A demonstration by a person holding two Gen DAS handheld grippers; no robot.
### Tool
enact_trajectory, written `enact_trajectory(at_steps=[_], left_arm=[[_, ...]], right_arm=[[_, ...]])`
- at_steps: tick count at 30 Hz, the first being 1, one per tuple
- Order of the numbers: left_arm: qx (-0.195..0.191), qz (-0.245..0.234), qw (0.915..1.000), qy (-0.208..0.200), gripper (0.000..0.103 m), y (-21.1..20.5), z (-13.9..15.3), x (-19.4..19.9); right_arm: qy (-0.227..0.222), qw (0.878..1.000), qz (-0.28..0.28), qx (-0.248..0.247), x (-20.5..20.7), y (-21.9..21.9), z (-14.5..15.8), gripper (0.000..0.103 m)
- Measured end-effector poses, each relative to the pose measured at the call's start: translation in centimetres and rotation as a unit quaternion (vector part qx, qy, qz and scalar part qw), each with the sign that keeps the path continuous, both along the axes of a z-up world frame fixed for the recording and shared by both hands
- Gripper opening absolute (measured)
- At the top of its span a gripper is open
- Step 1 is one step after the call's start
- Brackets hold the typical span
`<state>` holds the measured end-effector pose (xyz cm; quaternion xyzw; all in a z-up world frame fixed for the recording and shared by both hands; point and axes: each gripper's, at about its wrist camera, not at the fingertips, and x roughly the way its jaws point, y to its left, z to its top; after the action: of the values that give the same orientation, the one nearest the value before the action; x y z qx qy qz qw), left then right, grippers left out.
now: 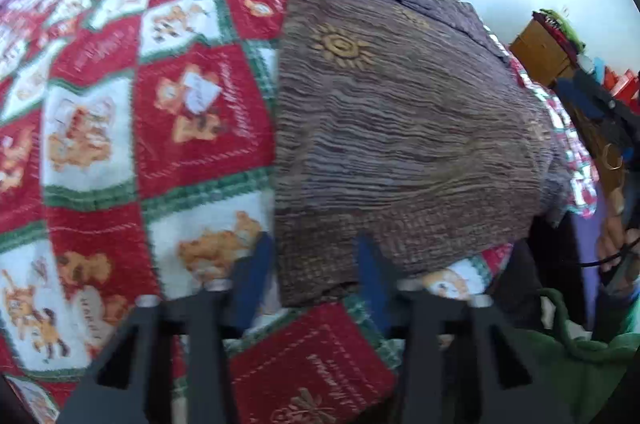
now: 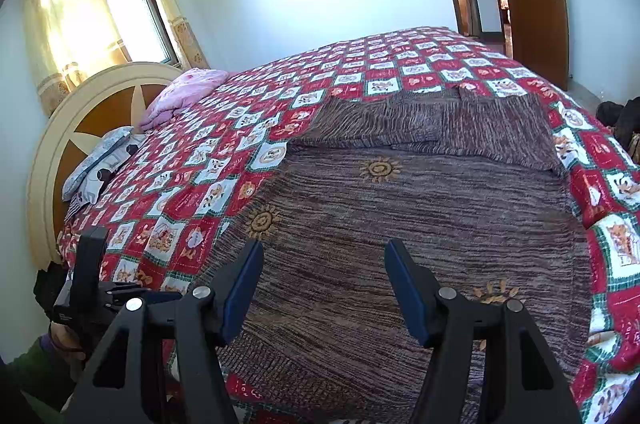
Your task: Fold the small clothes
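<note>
The brown knit garment lies spread flat on the bed, over the red, white and green checked quilt, its sleeves folded across the far end. Sun motifs are woven into the knit.

My right tongs are spread wide, blue pads apart, hovering over the near part of the garment with nothing between them.

My left tongs are also spread. The near hem corner of the garment sits between the two blue pads; I cannot tell whether either pad touches the cloth. This view is motion-blurred.

The left tongs also appear at the lower left of the right wrist view, beside the bed edge.

A pink pillow and a patterned pillow lie by the headboard.
</note>
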<state>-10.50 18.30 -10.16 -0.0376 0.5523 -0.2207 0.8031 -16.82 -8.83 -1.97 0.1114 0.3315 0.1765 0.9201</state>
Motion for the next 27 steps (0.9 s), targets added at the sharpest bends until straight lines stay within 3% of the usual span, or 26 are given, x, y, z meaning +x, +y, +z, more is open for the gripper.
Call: enact_trajectory(at_steps=[1,7,11,14,19,27], left_arm=[[-0.008,-0.001,0.9999,0.007,0.017,-0.1,-0.1,0.2],[-0.006,0.005,1.0000,0.003,0.011,-1.2,0.3,0.2],[-0.072,0.009,0.9974,-0.007,0.011,-2.0,2.7,1.5],[-0.095,-0.005,0.9953,-0.021,0.011,-3.7,4.2,3.1],[-0.074,-0.041,0.9955,-0.043,0.010,-6.8,4.9,6.5],[-0.040,-0.080,0.9959,-0.014,0.011,-7.6,3.4,9.2]], right_arm=[[0.002,1.000,0.001,0.002,0.1,0.0,-0.1,0.064],[0.012,1.000,0.011,0.007,0.5,0.7,-0.8,0.064],[0.014,0.999,0.045,0.012,0.7,1.7,-1.2,0.064],[0.014,0.997,0.072,0.009,0.8,2.8,-1.5,0.064],[0.034,0.995,0.089,0.006,1.6,4.2,-2.7,0.064],[0.093,0.988,0.118,0.023,3.7,6.7,-5.9,0.064]])
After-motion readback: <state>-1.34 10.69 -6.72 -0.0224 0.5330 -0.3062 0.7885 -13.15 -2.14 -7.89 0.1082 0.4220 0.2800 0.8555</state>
